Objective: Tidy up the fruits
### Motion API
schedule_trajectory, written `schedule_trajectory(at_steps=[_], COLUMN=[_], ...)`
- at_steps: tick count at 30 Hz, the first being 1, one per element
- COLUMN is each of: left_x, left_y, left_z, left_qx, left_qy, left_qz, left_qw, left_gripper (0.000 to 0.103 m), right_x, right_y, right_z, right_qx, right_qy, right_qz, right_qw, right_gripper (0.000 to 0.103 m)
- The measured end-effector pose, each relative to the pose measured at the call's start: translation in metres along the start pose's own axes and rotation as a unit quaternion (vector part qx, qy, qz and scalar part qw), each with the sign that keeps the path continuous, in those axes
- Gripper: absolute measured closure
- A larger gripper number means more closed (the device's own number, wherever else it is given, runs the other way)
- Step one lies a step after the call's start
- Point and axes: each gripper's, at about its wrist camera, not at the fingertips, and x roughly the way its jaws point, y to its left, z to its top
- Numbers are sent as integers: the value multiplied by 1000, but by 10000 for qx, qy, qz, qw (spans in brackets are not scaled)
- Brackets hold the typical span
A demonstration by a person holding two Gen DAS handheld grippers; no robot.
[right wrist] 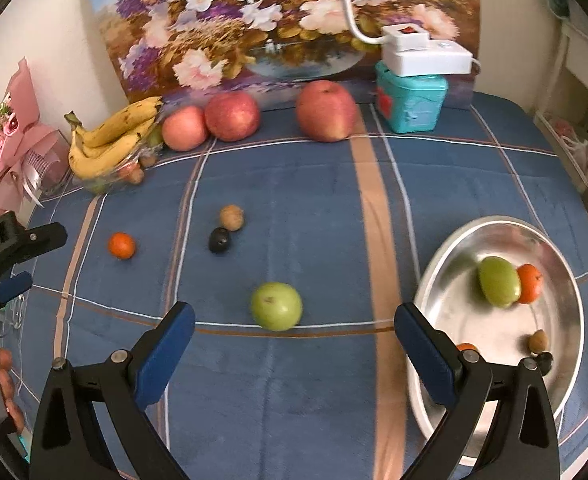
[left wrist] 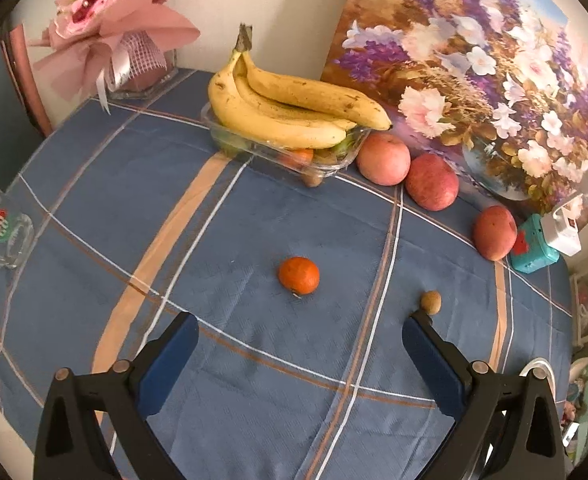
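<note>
Right claw (right wrist: 294,344), blue-padded jaws spread and empty, hovers low over the desk with its blue plaid cloth (right wrist: 294,208); a round green apple (right wrist: 276,306) lies on the cloth just ahead, between the fingers' line. To its right, the oval polished-metal dish (right wrist: 454,304) already holds a green apple, an orange tangerine and small brown and dark fruits. Left claw (left wrist: 300,344), likewise released and empty, faces a small orange tangerine (left wrist: 298,275), a brown nut-like fruit (left wrist: 431,302) beside its right finger. Farther back: three red apples (right wrist: 232,116) and the yellow banana bunch (left wrist: 286,108) on a clear plastic tray. Step in hand, judged: gathering loose fruit into the dish. Next move: advance, straddle the apple, close gently.
</note>
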Motion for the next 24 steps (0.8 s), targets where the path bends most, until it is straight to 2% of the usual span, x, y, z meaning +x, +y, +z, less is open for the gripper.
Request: schedule_trajectory(at_steps=[6,13,22,24], left_x=[34,68,80,85], left_y=[5,9,8,8], left_z=[-1,-2,6,8], left_qx=[-108,-23,40,31], left_qy=[209,261,30,94], left_qz=[-193,17,-48,-202], left_qw=[9995,9997,10000,9997], left_gripper=[0,0,0,0], right_x=[20,53,71,73], right_y=[7,8,6,7], right_z=[-1,-9,-14,-14], right_qx=[-33,-28,-39,-63], right_qy=[170,531,696,701], right_qz=[-25,-108,-238,-241], right_qw=[9998,9985,9973,9972], right_gripper=[3,3,3,3])
